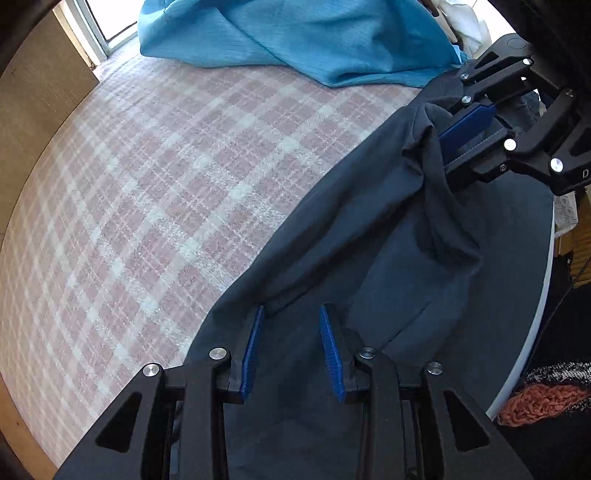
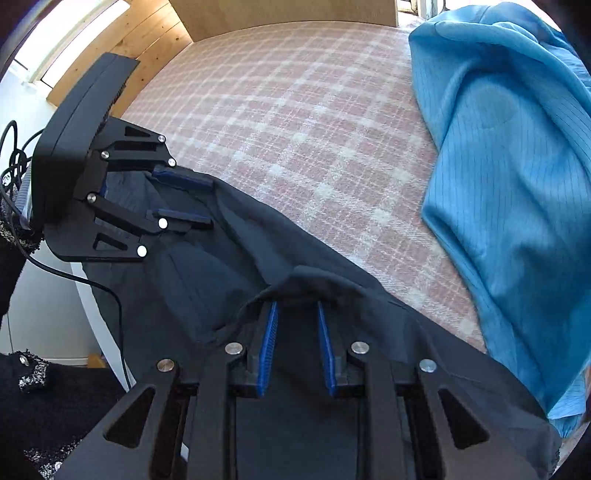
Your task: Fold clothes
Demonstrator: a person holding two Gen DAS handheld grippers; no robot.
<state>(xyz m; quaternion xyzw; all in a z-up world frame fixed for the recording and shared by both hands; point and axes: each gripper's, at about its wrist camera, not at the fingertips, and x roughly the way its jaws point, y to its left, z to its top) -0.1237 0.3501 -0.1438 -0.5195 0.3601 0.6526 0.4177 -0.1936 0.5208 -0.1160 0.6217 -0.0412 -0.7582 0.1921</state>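
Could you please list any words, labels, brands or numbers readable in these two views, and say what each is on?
"D": a lone pale letter, cut off by the frame edge, on the right gripper body in the left wrist view.
Nothing readable on the dark garment, blue garment or checked cloth.

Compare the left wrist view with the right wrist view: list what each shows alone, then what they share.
Left wrist only: an orange knitted item at lower right and a window frame at upper left.

Right wrist only: black cables at the left and wooden planks behind.

Both: the dark garment, the blue garment, the pink checked cover, and both hand-held grippers, left and right.
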